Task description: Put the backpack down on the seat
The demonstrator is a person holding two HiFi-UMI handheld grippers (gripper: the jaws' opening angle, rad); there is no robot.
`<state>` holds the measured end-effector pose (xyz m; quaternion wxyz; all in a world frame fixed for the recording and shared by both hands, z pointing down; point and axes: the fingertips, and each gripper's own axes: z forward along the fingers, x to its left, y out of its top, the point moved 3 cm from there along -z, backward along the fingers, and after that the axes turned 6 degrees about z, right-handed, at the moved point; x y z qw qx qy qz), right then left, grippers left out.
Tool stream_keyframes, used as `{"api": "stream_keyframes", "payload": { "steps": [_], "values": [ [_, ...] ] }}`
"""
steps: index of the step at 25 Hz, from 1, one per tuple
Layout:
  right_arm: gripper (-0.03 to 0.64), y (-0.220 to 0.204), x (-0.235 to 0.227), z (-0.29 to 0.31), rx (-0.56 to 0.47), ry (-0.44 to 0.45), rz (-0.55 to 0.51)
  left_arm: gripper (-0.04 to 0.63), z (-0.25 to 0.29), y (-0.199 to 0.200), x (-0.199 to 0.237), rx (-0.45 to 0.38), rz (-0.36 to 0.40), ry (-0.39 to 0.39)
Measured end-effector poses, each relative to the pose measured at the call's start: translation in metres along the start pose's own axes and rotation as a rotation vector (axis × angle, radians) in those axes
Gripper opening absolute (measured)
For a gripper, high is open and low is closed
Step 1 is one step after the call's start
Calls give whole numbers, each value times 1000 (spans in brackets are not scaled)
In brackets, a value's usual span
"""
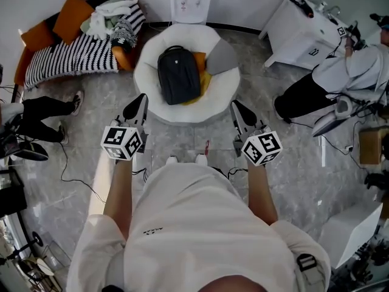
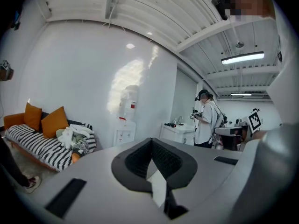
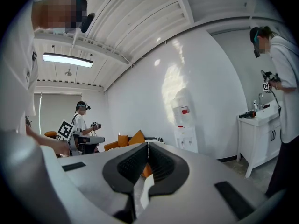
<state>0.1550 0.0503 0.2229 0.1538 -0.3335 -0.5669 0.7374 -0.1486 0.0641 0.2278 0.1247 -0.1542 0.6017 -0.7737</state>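
Observation:
A dark backpack [image 1: 179, 75] lies flat in the round white seat [image 1: 152, 99], resting on an orange cushion [image 1: 200, 59] and beside a grey one [image 1: 222, 58]. My left gripper [image 1: 140, 100] hovers just short of the seat's front left rim, shut and holding nothing. My right gripper [image 1: 236, 106] hangs off the front right rim, likewise shut and empty. Both point up and away from the floor. In the left gripper view the left gripper [image 2: 152, 142] has its pads together, and the right gripper [image 3: 147, 146] shows the same in its own view. Neither touches the backpack.
A striped sofa [image 1: 67, 56] with orange pillows and clothes stands at the back left. A water dispenser [image 1: 191, 2] is behind the seat and a white cabinet [image 1: 298, 32] at the back right. One person [image 1: 340, 78] crouches at the right; another's legs [image 1: 42, 111] show at the left.

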Motion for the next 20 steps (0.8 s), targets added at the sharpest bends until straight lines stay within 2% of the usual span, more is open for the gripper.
{"api": "stream_keyframes", "payload": {
  "steps": [20],
  "values": [
    [25,-4,-7,-6,10,-26,-1,17,4,-8,-5,23,5,0]
  ]
}}
